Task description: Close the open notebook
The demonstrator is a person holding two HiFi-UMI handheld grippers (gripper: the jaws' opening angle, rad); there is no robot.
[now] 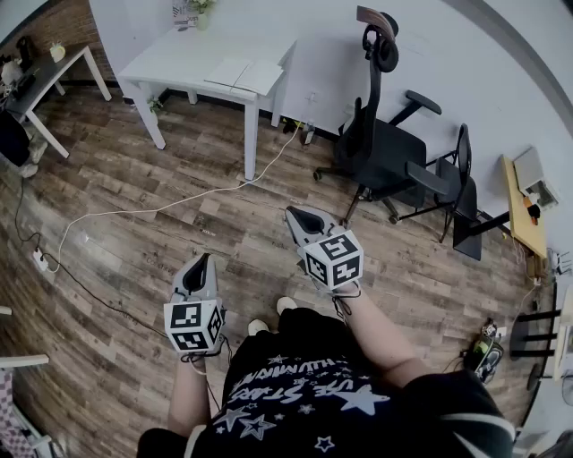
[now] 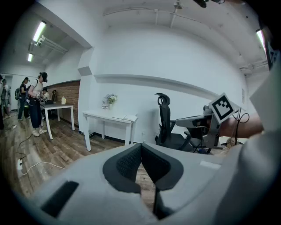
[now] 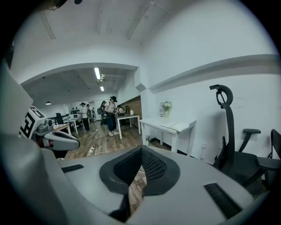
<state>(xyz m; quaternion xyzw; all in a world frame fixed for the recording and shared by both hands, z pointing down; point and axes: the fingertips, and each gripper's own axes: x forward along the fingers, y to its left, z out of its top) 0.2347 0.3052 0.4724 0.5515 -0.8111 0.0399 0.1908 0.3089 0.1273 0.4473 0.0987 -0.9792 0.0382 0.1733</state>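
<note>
Approach step; closing not yet begun. Open notebook lies on white surface, well apart from both grippers. Left gripper fingers together, empty; right gripper likewise. Next, likely: walk up, reach cover, fold over.

We are finding the open notebook on the white table too small for its pages to be read. The top edge is cutting off the plant beyond it, and our shirt is hiding most of our shoes.
</note>
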